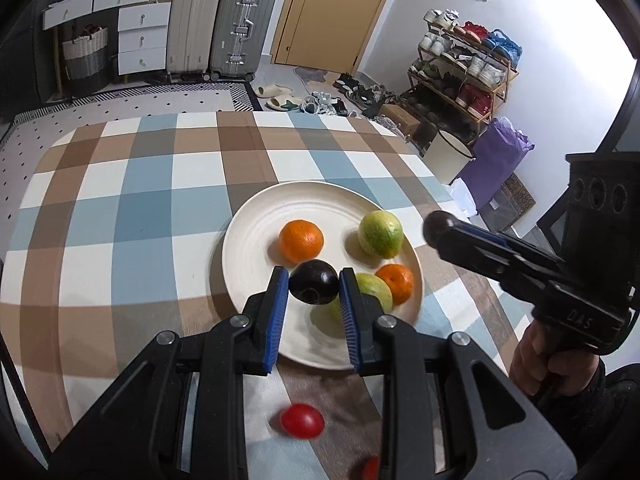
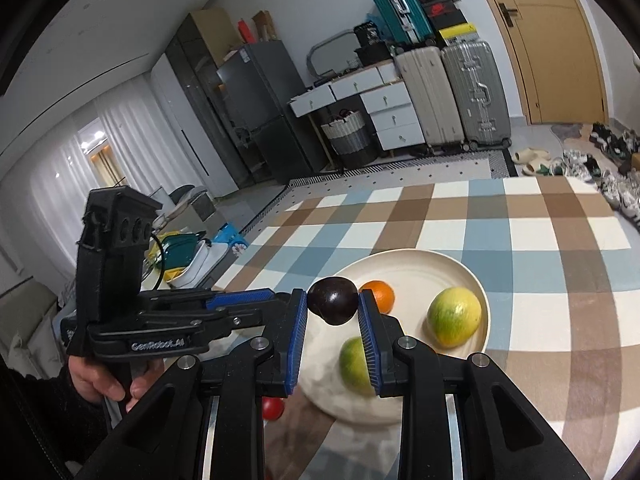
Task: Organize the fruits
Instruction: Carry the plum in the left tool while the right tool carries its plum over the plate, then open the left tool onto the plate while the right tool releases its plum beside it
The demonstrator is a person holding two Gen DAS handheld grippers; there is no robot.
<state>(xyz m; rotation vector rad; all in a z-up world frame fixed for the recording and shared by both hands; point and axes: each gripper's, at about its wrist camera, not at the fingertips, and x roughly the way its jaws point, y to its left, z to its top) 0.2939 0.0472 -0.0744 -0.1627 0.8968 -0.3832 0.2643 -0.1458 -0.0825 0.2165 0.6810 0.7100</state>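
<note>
Desk [image 1: 120, 220], under a checked cloth: its near edge is cut off by both grippers' frames.

Plate [image 1: 320, 208], cream, on the desk: the left wrist view shows it whole except its near rim, which lies behind the fingers. The right wrist view is blurred at the near rim.

Left gripper [image 1: 314, 280]: above the plate's near part, fingers closed narrow on a dark plum [image 1: 314, 288]. In the right wrist view its fingertips are hidden behind the right gripper, so its fruit cannot be seen there.

Right gripper [image 2: 333, 300]: above the plate's near-left part, fingers closed narrow on a second dark plum [image 2: 334, 306]. In the left wrist view this fruit is only a dark knob right of the plate.

On the plate:
- Two green fruits, far one [image 1: 380, 234] clear, near one [image 1: 374, 292] half hidden by a finger.
- Two oranges, one [image 1: 301, 240] near the centre, one [image 1: 398, 282] at the right rim. The right wrist view shows only one, partly.

On the desk, nearer than the plate: one red tomato [image 1: 302, 420], blurred; a second [image 1: 370, 468] is cut off by the frame.

Beyond the plate: suitcases [image 1: 224, 28] appear in both views. The shoe rack [image 1: 460, 64] appears in the left view only and the fridge [image 2: 260, 108] in the right only.
</note>
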